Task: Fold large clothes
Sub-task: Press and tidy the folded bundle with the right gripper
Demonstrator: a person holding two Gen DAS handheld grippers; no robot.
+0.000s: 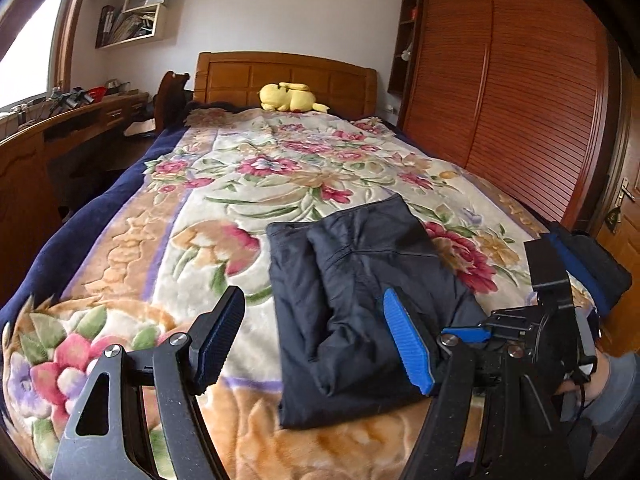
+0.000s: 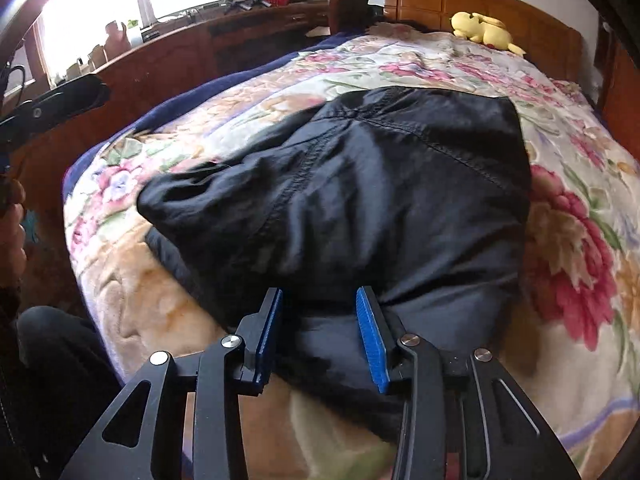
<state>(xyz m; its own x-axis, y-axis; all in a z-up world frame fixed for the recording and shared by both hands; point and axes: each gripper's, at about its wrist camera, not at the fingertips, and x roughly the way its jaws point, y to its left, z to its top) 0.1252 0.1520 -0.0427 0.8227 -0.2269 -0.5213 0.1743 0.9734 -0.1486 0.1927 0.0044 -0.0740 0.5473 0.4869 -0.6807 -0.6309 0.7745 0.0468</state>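
Note:
A dark navy garment (image 1: pixel 360 300) lies folded into a rough rectangle on the floral blanket (image 1: pixel 224 208) near the foot of the bed. My left gripper (image 1: pixel 316 344) is open and empty, held above the garment's near left part. The right gripper shows at the right edge of the left wrist view (image 1: pixel 552 320). In the right wrist view the garment (image 2: pixel 360 200) fills the middle. My right gripper (image 2: pixel 320 336) is open with its blue pads (image 2: pixel 372 344) either side of the garment's near edge, not closed on it.
A yellow plush toy (image 1: pixel 288 98) lies by the wooden headboard (image 1: pixel 284 76). A wooden desk (image 1: pixel 72 120) runs along the left of the bed. A louvered wooden wardrobe (image 1: pixel 508 92) and a door (image 1: pixel 624 208) stand on the right.

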